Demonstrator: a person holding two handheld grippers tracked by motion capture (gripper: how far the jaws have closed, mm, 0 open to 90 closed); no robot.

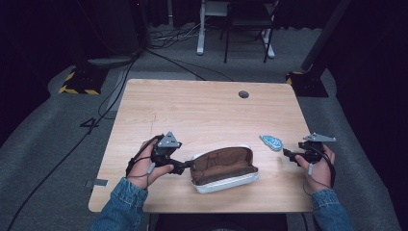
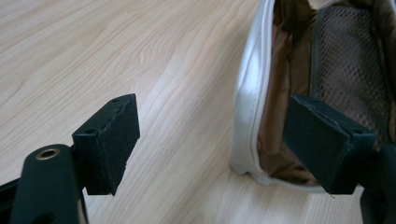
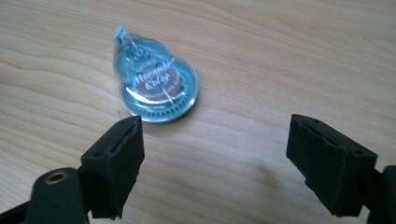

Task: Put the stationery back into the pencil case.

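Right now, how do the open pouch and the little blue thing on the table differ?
The pouch is the larger by far; the blue tape dispenser is small and flat.
The pouch is white outside with brown lining and lies open; the dispenser is a closed, clear teal plastic shell.
The pouch sits by the left tongs, one jaw at its rim; the dispenser lies ahead of the open right tongs, untouched.
Both rest on the wooden table.

Matt wood table [image 1: 202, 110]; cloth-lined pouch [image 1: 223, 168] — mesh
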